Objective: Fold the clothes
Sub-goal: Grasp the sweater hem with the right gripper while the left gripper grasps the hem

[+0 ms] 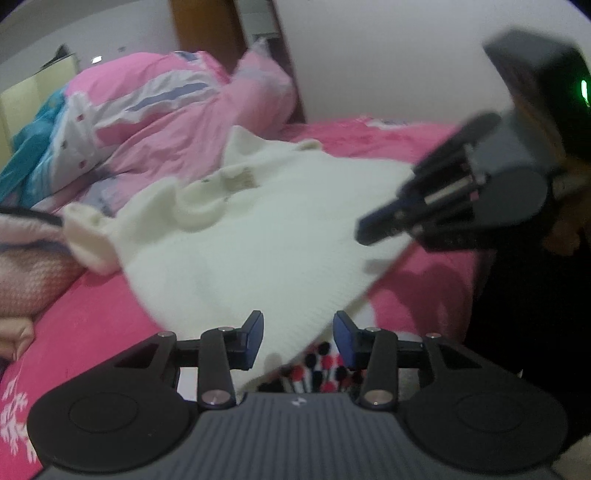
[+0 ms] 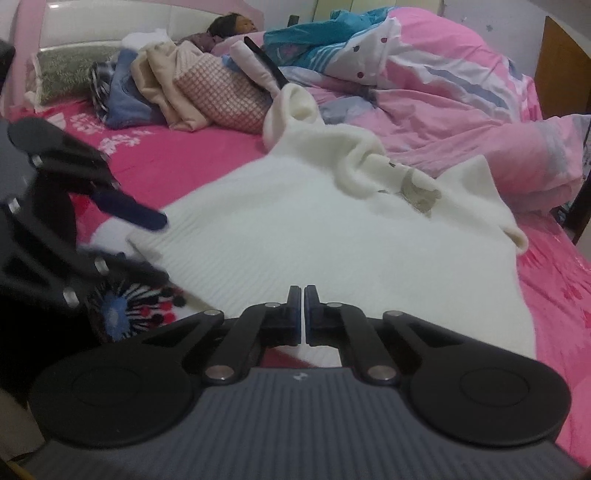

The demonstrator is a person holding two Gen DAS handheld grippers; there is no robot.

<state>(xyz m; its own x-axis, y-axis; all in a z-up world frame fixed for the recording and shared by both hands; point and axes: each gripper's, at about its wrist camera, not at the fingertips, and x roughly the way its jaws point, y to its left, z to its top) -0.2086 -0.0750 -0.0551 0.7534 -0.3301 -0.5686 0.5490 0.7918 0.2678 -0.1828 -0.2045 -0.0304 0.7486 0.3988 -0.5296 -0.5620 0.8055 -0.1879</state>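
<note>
A white knitted sweater (image 1: 258,221) (image 2: 295,221) lies spread on the pink bed sheet (image 1: 92,314) (image 2: 166,166), hem towards me and collar far. My left gripper (image 1: 299,332) (image 2: 155,245) is open at the hem's left corner. The cloth lies between its blue pads, and a gap shows beside one pad. My right gripper (image 2: 303,291) (image 1: 365,232) is at the hem's right side with its pads together. White cloth shows in the thin slit between them.
A patterned cloth with black, red and white dots (image 1: 321,369) (image 2: 144,302) lies under the near left corner. A pink quilt (image 1: 166,110) (image 2: 443,92) is heaped behind the sweater. Folded clothes (image 2: 184,92) are piled near the headboard, where a person (image 2: 229,26) lies.
</note>
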